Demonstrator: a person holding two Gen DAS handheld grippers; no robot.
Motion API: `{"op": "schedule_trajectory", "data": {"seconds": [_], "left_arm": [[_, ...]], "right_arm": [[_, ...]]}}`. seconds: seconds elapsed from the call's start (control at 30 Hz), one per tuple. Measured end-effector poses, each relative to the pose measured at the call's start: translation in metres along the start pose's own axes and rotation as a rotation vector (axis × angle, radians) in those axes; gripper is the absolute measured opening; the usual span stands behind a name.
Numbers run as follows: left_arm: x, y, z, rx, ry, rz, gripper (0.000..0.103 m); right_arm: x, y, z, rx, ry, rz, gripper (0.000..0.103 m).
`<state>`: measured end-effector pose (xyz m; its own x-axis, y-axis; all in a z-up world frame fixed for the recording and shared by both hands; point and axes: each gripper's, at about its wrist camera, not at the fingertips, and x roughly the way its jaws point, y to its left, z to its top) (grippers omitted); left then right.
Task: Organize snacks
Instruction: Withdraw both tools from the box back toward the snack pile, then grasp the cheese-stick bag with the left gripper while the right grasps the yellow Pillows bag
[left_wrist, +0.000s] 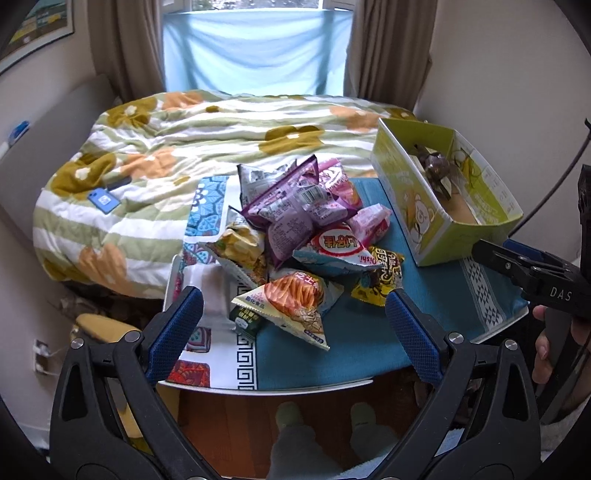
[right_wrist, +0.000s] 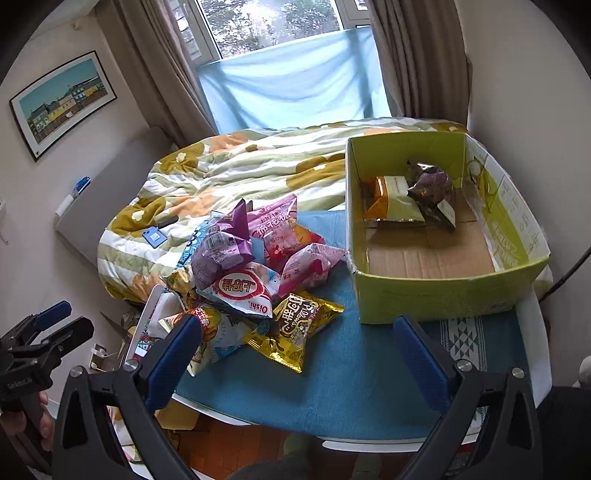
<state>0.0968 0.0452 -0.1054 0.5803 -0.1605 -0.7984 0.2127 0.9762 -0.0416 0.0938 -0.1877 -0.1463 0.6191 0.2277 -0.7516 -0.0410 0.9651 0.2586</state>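
Ahead of both wide-open, empty grippers, left gripper (left_wrist: 293, 325) and right gripper (right_wrist: 295, 350), the snack pile (left_wrist: 295, 229) lay heaped on a blue tablecloth (right_wrist: 351, 369). Only the right wrist view looked down into the green cardboard box (right_wrist: 436, 291), beyond its right finger, showing an orange-and-white packet (right_wrist: 391, 201) touching a dark brown packet (right_wrist: 432, 190). From the left wrist, the box wall hid that orange packet, while a floral quilt (left_wrist: 184, 147) lay beyond the fingers.

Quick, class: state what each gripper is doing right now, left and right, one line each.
Left gripper: open, holding nothing, in front of the snack pile.
Right gripper: open, holding nothing, between the pile and the green box.
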Motion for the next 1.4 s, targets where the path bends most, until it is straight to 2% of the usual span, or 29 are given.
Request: {"op": "schedule_trajectory", "data": {"seconds": [0.3,0.43,0.57,0.67,0.83,0.93,1.0,1.07,1.27,1.4], "left_arm": [[0.078,-0.004,-0.008,0.18,0.097,-0.078,0.098],[0.115,-0.004,-0.017,0.249,0.117,-0.075,0.098],[0.145,-0.01,-0.025,0.324,0.138,-0.068,0.088],[0.16,-0.014,-0.029,0.361,0.146,-0.064,0.088],[0.177,-0.019,-0.034,0.39,0.177,-0.065,0.087],[0.182,-0.018,-0.035,0.4,0.192,-0.068,0.079],[0.183,-0.017,-0.034,0.396,0.198,-0.083,0.077],[0.184,-0.017,-0.033,0.394,0.207,-0.094,0.069],[0.177,-0.018,-0.037,0.418,0.219,-0.109,0.061],[0.174,-0.017,-0.043,0.414,0.23,-0.119,0.06]], "right_arm": [[0.043,0.015,-0.018,0.122,0.06,-0.112,0.103],[0.065,0.019,-0.03,0.164,0.09,-0.176,0.103],[0.087,0.019,-0.041,0.206,0.121,-0.215,0.103],[0.098,0.023,-0.046,0.223,0.132,-0.231,0.103],[0.115,0.024,-0.046,0.23,0.143,-0.241,0.103],[0.126,0.022,-0.044,0.236,0.152,-0.24,0.103],[0.134,0.022,-0.043,0.236,0.158,-0.24,0.103],[0.141,0.025,-0.041,0.234,0.165,-0.238,0.103],[0.16,0.026,-0.038,0.242,0.199,-0.254,0.103],[0.17,0.024,-0.037,0.241,0.225,-0.27,0.103]]}}
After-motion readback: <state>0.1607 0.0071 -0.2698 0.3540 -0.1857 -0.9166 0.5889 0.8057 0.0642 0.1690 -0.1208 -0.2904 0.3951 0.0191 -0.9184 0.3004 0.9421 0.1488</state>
